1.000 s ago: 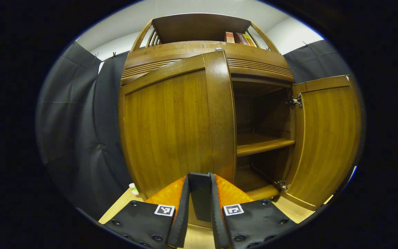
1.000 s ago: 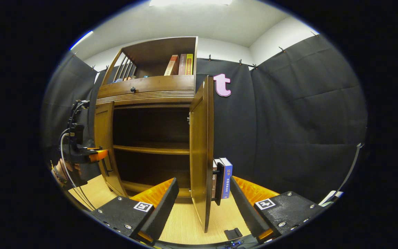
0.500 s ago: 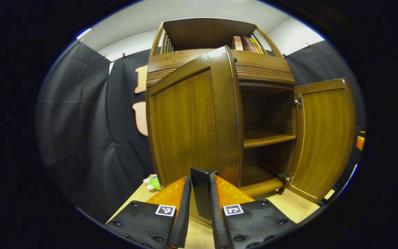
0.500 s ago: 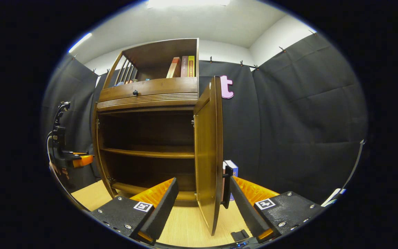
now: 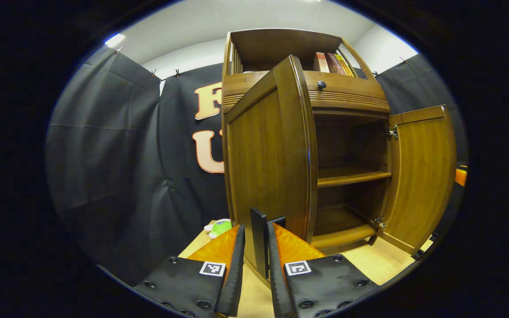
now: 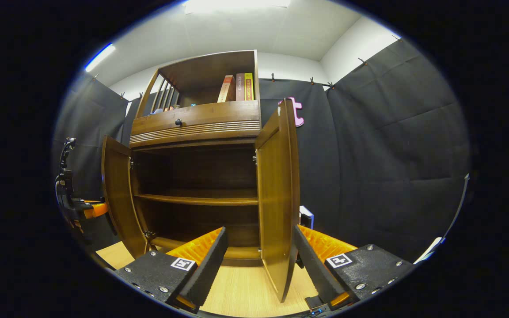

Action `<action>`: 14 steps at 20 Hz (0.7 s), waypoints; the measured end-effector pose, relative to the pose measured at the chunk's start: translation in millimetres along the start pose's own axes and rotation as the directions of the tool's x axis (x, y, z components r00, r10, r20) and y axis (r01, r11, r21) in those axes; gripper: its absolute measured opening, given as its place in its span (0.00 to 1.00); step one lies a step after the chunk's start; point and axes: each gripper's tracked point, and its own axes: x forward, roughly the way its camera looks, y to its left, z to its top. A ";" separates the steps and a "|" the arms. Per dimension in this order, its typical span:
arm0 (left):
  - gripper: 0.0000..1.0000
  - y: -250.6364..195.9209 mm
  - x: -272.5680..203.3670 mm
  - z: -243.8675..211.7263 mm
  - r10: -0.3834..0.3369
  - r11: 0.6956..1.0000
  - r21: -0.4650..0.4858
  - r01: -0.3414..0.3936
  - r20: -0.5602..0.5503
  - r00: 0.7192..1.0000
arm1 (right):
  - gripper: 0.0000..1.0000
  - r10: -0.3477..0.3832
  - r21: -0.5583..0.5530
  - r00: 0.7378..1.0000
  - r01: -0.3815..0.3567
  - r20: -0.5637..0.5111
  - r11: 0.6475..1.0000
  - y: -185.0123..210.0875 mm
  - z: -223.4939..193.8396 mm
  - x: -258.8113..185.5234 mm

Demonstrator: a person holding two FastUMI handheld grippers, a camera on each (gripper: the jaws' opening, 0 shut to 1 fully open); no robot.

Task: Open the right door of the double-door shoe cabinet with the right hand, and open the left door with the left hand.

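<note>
The wooden shoe cabinet [image 5: 347, 95] stands with both doors swung out and its shelves bare. In the left gripper view the left door [image 5: 276, 150] juts toward me edge-on, and my left gripper [image 5: 256, 228] is shut on its black handle [image 5: 259, 247]. The right door [image 5: 422, 176] hangs wide at the right. In the right gripper view my right gripper [image 6: 260, 230] is open, its fingers straddling the right door [image 6: 276, 194] without pressing on it. The left door [image 6: 119, 194] stands out at the left, with the left gripper [image 6: 82, 210] beside it.
Books [image 6: 237, 87] stand in the cabinet's top shelf above a drawer with a dark knob [image 5: 321, 84]. A green toy [image 5: 219, 227] lies left of the cabinet, and a book [image 6: 306, 216] stands at its right side. Light wood flooring [image 6: 237, 296] runs in front; black cloth walls surround.
The left door has swung further out with the left gripper holding its handle. The right door has turned a little wider between the open right fingers.
</note>
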 end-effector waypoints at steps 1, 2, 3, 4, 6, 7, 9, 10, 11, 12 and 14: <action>0.35 6.9 -2.2 -0.8 0.015 1.000 0.007 -0.015 0.000 1.000 | 0.92 0.000 -0.008 1.000 0.000 0.001 1.000 1.6 -0.2 0.6; 0.34 14.5 -5.6 -3.4 0.028 1.000 0.014 -0.028 0.000 1.000 | 0.92 0.002 -0.016 1.000 -0.002 0.000 1.000 2.8 -0.3 1.8; 0.35 21.7 -6.7 -2.6 0.038 0.999 0.019 -0.038 0.002 0.999 | 0.92 0.006 -0.019 1.000 -0.006 0.000 1.000 5.5 -1.1 2.9; 0.34 29.5 -8.0 -3.1 0.049 0.999 0.020 -0.049 0.004 0.999 | 0.92 0.010 -0.019 1.000 -0.010 -0.003 1.000 8.1 -1.8 5.1; 0.34 42.9 -11.2 -5.9 0.061 0.998 0.011 -0.061 0.009 0.998 | 0.92 0.011 -0.019 1.000 -0.011 -0.007 1.000 10.6 -3.2 7.7; 0.34 49.6 -11.5 -7.5 0.066 0.998 0.005 -0.066 0.012 0.998 | 0.92 0.012 -0.019 1.000 -0.012 -0.008 1.000 12.4 -3.2 9.1; 0.29 61.4 -12.4 -9.4 0.080 0.997 -0.006 -0.080 0.009 0.997 | 0.92 0.020 -0.019 1.000 -0.020 -0.011 1.000 16.4 -3.7 11.2; 0.28 68.2 -13.6 -8.7 0.098 0.995 -0.004 -0.098 0.006 0.995 | 0.92 0.023 -0.022 1.000 -0.023 -0.009 1.000 17.2 -2.4 11.5; 0.25 78.0 -14.3 -9.8 0.113 0.994 0.001 -0.113 0.009 0.994 | 0.92 0.023 -0.025 1.000 -0.023 -0.006 0.999 17.9 -0.5 11.5; 0.25 87.1 -15.1 -11.4 0.131 0.991 0.007 -0.131 0.011 0.991 | 0.92 0.024 -0.026 1.000 -0.024 -0.005 0.999 18.9 -0.2 12.1; 0.26 97.0 -12.9 -11.1 0.113 0.993 -0.012 -0.113 0.021 0.993 | 0.92 0.028 -0.025 1.000 -0.028 -0.008 0.999 20.6 -1.1 12.7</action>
